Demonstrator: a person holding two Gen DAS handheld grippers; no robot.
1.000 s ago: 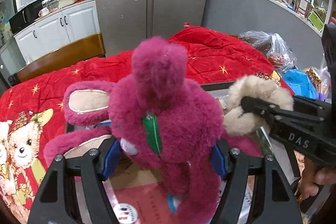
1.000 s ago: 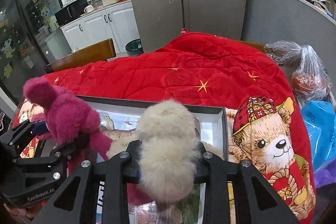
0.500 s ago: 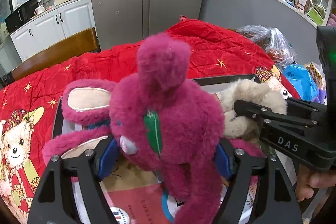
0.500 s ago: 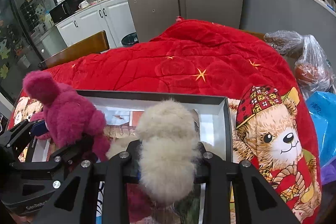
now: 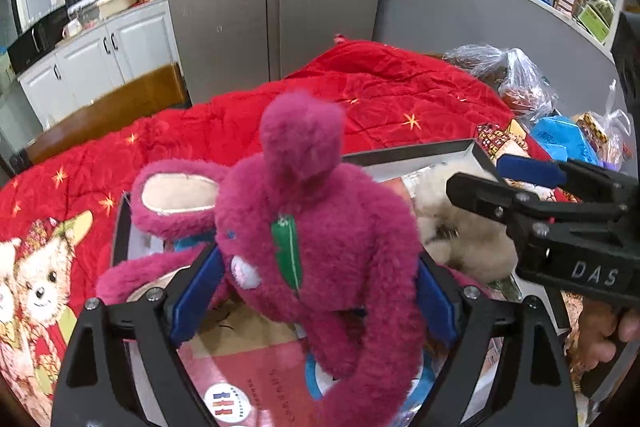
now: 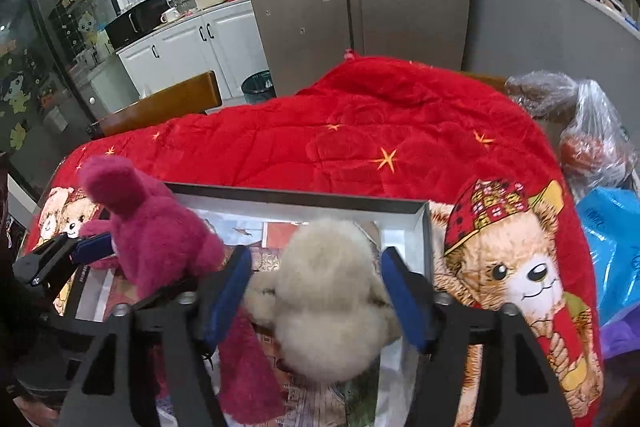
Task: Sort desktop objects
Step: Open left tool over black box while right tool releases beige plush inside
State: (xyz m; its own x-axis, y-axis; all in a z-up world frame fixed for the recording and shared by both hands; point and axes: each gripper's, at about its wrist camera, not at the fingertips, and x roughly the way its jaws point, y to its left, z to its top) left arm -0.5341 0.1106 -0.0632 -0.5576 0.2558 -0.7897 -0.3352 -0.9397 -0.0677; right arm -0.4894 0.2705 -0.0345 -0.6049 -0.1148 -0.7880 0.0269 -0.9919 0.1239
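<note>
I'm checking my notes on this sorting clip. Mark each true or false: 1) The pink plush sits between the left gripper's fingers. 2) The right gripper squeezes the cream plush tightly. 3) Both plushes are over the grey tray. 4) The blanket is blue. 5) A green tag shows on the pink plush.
1) True: the pink plush sits between the fingers of the left gripper.
2) False: the right gripper has just been opening; its pads stand clear of the cream plush.
3) True: both are over the tray.
4) False: the blanket is red.
5) True: the green tag is there.
</note>
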